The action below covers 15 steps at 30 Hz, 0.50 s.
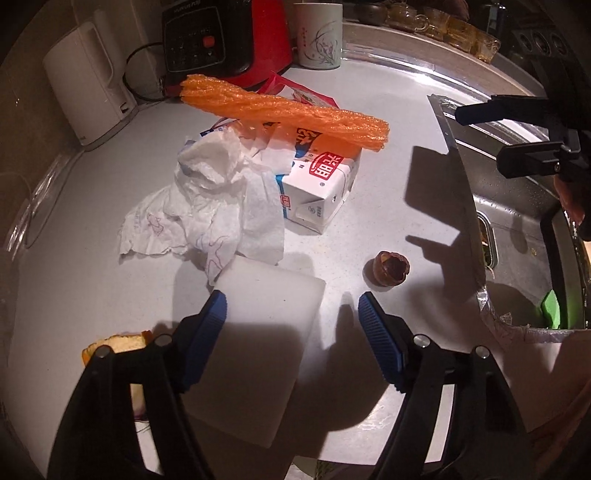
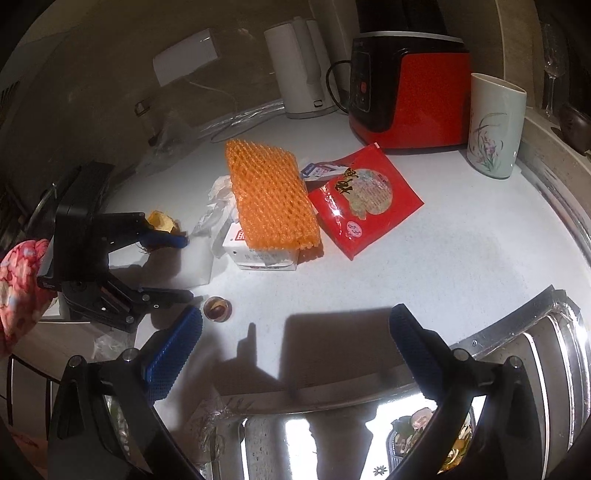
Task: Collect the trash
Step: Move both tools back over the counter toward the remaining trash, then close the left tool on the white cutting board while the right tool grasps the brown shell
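Note:
Trash lies on a grey counter. An orange foam net point(image 1: 284, 110) rests on a white milk carton point(image 1: 317, 192), beside crumpled tissue point(image 1: 207, 206). A brown fruit husk point(image 1: 388, 266) sits alone. A white foam block point(image 1: 258, 332) lies under my left gripper point(image 1: 291, 314), which is open and empty above it. My right gripper point(image 2: 295, 332) is open and empty over the counter's edge by the sink. The right wrist view shows the net point(image 2: 269, 195), carton point(image 2: 258, 254), a red snack wrapper point(image 2: 364, 199), the husk point(image 2: 217, 308) and the left gripper point(image 2: 186, 267).
A red cooker point(image 1: 236, 40), white kettle point(image 1: 88, 85) and white floral cup point(image 1: 319, 35) stand at the back. A steel sink point(image 1: 517, 229) lies to the right, with food scraps in it point(image 2: 424, 435). A bread piece point(image 1: 118, 343) lies near my left finger.

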Each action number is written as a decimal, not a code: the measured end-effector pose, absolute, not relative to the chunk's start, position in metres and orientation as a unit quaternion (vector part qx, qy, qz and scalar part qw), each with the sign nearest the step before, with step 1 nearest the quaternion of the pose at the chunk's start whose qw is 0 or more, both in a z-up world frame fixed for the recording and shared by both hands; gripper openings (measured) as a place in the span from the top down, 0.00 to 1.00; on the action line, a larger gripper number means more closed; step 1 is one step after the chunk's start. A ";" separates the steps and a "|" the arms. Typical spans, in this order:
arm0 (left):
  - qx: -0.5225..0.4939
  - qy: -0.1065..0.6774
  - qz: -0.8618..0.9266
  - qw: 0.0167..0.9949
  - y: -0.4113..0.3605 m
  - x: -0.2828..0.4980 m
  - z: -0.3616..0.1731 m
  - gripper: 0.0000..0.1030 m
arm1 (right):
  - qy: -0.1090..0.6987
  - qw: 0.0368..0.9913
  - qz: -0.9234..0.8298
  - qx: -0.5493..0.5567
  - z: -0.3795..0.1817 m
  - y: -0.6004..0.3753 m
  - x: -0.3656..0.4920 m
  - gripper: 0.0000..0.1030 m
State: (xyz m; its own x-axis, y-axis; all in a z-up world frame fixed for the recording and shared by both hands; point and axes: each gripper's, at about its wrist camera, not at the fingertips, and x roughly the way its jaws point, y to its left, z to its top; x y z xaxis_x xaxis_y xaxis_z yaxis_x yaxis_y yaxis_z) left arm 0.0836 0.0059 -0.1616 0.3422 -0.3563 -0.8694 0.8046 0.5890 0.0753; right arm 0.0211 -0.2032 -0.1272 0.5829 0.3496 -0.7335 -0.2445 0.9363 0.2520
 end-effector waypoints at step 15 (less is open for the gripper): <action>0.277 0.434 -0.377 0.770 0.004 0.082 -0.150 0.76 | 0.434 0.873 0.218 0.043 -0.140 -0.173 0.025 0.03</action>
State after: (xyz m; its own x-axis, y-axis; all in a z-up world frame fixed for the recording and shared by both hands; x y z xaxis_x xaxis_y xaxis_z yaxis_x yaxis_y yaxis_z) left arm 0.0818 0.0035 -0.1503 0.3386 -0.3396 -0.8775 0.8208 0.5626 0.0990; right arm 0.0251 -0.1729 -0.1404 0.5281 0.4178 -0.7393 -0.3430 0.9014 0.2644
